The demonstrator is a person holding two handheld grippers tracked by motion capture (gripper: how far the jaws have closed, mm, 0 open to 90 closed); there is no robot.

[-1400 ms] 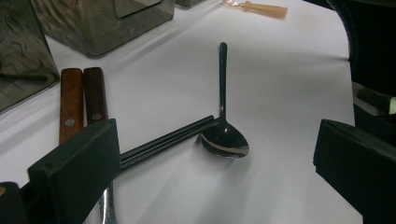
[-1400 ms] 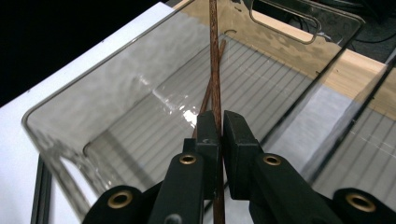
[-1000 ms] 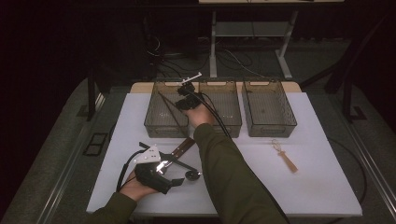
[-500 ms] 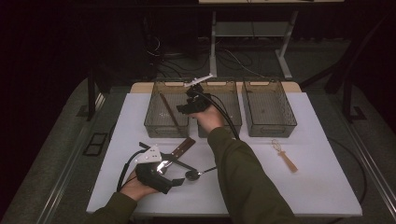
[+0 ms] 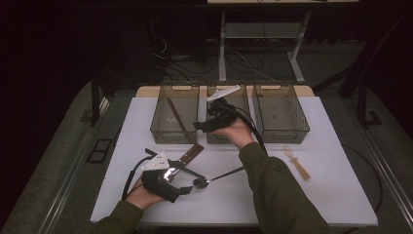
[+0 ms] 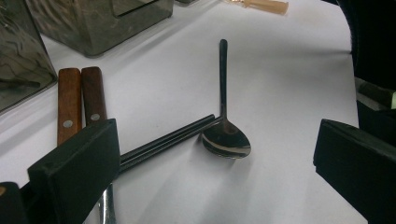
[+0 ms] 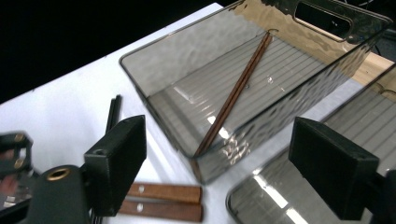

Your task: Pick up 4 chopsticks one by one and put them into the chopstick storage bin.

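My left gripper (image 5: 186, 182) rests open on the white table (image 5: 336, 195) at the front left. Between its jaws lies a metal spoon (image 6: 226, 140) (image 5: 200, 183), its dark handle pointing away. A pair of black chopsticks (image 6: 168, 142) touches the spoon's bowl. Two wooden-handled knives (image 6: 81, 100) (image 5: 192, 153) lie side by side just behind. My right gripper (image 5: 202, 124) hovers open and empty over the near edge of the middle bin (image 5: 243, 92). It looks into the left bin (image 7: 187, 70) (image 5: 160, 131), where one brown chopstick (image 7: 236, 93) (image 5: 175, 114) lies slanted.
Three clear bins stand in a row at the back; the right bin (image 5: 302, 129) holds nothing I can make out. A pale wooden utensil (image 5: 297, 165) lies on the table in front of the right bin. The table's edges drop to a dark floor.
My right gripper has drawn back from above the left bin, to the right and toward the person, still open. The left gripper has stayed put.
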